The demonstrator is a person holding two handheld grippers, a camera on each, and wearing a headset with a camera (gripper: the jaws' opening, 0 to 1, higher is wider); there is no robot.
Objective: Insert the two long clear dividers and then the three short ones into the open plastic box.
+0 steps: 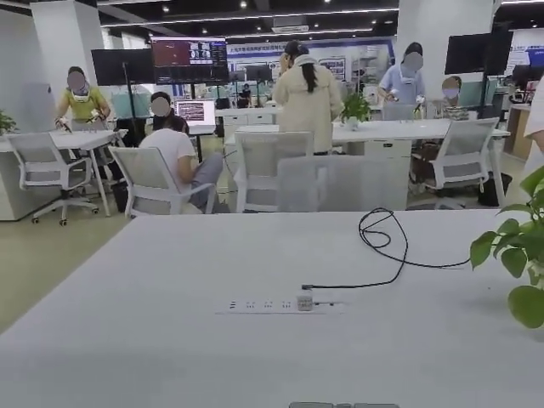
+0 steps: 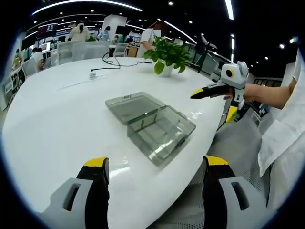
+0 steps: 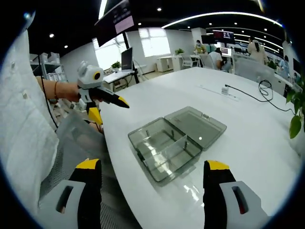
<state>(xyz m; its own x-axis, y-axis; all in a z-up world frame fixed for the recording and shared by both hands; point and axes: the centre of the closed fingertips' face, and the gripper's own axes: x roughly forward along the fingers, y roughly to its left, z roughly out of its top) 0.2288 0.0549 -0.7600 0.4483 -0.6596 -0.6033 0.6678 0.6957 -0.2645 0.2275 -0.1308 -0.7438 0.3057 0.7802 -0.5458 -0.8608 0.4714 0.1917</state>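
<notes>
The left claw (image 2: pixel 156 162) and right claw (image 3: pixel 152 165) are held wide open, empty, before the clear box (image 2: pixel 155 125) laid open near the desk (image 2: pixel 57 119) edge.

Table (image 1: pixel 127 340) w/ open clear box (image 2: pixel 157 129), power strip (image 1: pixel 272 304), blk cable (image 1: pixel 405 251), potted plant (image 2: pixel 167 53).

Left gripper (image 2: pixel 156 162) jaws spread wide, empty. Right gripper (image 3: pixel 153 164) likewise wide, empty. Grippers face each other.

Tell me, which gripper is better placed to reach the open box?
Right, narrowly: the open plastic box looks nearer to the right gripper than to the left gripper; both hover open, off the table edge.
</notes>
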